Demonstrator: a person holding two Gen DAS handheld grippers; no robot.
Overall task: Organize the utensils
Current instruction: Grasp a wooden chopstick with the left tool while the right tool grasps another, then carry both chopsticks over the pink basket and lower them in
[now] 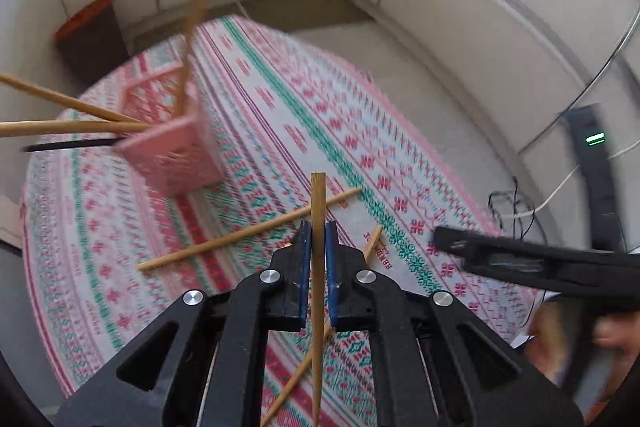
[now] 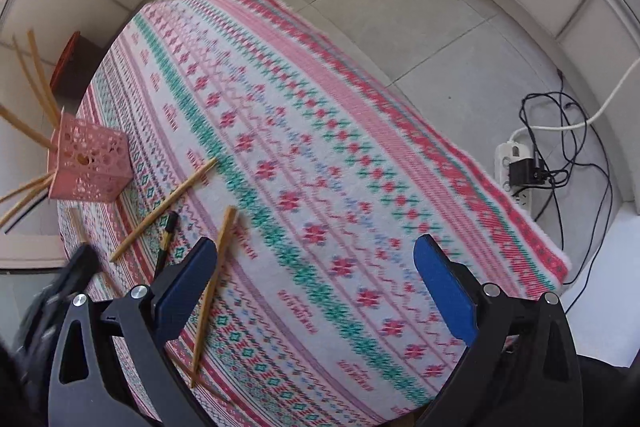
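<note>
My left gripper (image 1: 318, 233) is shut on a wooden chopstick (image 1: 318, 203) and holds it upright above the patterned tablecloth (image 1: 280, 131). A pink perforated holder (image 1: 176, 151) stands to the upper left with several chopsticks sticking out; it also shows in the right wrist view (image 2: 90, 163). Loose chopsticks lie on the cloth (image 1: 248, 231), (image 2: 164, 205), (image 2: 214, 291). A black chopstick (image 2: 166, 235) lies beside them. My right gripper (image 2: 316, 287) is open and empty above the cloth; it shows at the right of the left wrist view (image 1: 440, 239).
The table's right edge (image 2: 520, 227) drops to a tiled floor. A power strip with cables (image 2: 516, 167) lies on the floor. A dark box with a red rim (image 1: 88, 35) stands by the far wall.
</note>
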